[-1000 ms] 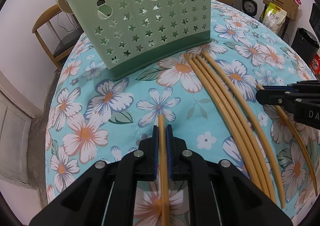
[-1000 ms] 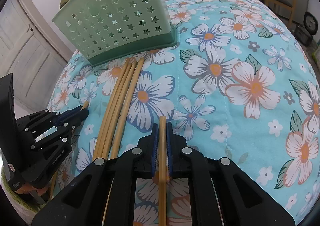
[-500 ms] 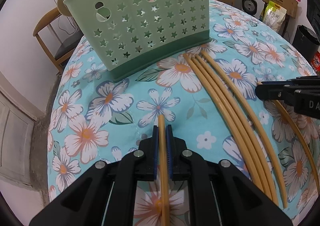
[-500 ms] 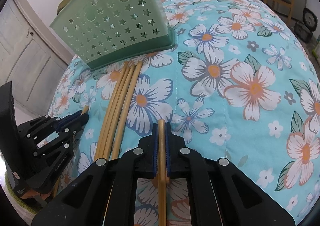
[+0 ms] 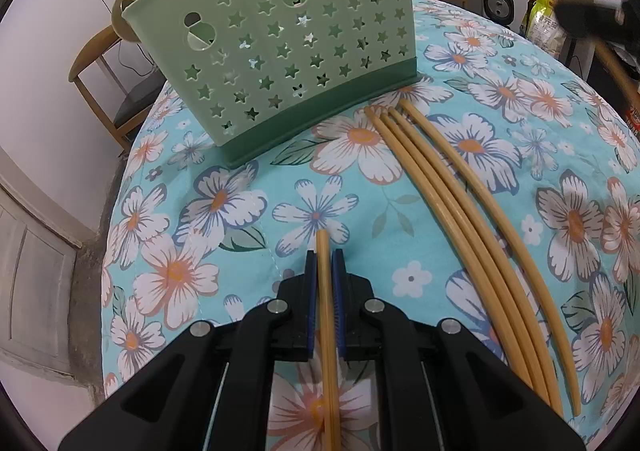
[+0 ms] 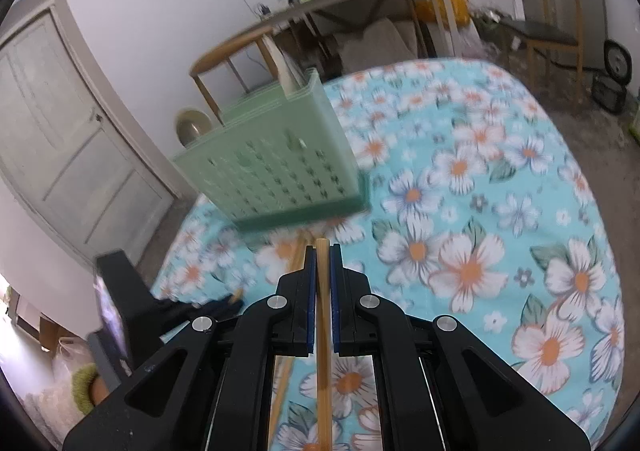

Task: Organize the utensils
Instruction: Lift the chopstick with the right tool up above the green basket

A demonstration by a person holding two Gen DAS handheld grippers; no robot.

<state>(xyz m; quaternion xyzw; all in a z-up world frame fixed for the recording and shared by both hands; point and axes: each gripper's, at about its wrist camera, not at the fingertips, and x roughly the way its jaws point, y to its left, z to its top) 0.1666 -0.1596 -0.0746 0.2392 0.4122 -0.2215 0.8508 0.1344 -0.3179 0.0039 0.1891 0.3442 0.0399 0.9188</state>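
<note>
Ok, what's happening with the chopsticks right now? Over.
Left hand-held gripper shut on one chopstick. Right hand-held gripper shut on another. Four loose chopsticks by green basket. Nothing blocking.

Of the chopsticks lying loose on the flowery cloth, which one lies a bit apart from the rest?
The rightmost chopstick of the four on the tablecloth, seen from the left wrist. The other three lie pressed side by side; this one fans away towards the near end.

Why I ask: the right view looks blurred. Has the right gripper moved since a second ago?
Yes. The right gripper, shut on a chopstick, has risen: the green basket now sits lower and farther off in its view.
</note>
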